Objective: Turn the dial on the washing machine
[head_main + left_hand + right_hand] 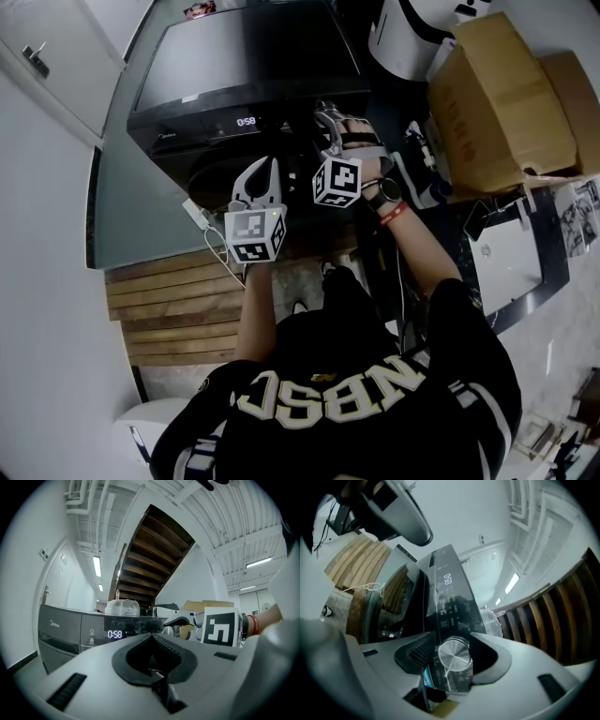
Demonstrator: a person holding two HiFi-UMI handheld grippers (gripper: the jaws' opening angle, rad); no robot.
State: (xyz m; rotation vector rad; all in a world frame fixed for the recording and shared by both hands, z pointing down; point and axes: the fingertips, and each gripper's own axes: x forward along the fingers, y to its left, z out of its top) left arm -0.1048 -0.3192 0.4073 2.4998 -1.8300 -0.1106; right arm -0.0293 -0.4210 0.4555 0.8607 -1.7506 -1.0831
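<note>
Presently, black washing machine at 12 o'clock in head view, left gripper below its panel, jaws together, empty, right gripper at panel, jaws parted, silver dial between them, unclamped, gap at dial's 3 o'clock.

So the left claw is held level, out in front, with its jaws closed together. The right claw is pushed further forward, rolled onto its side, tipped slightly down, jaws spread apart.
</note>
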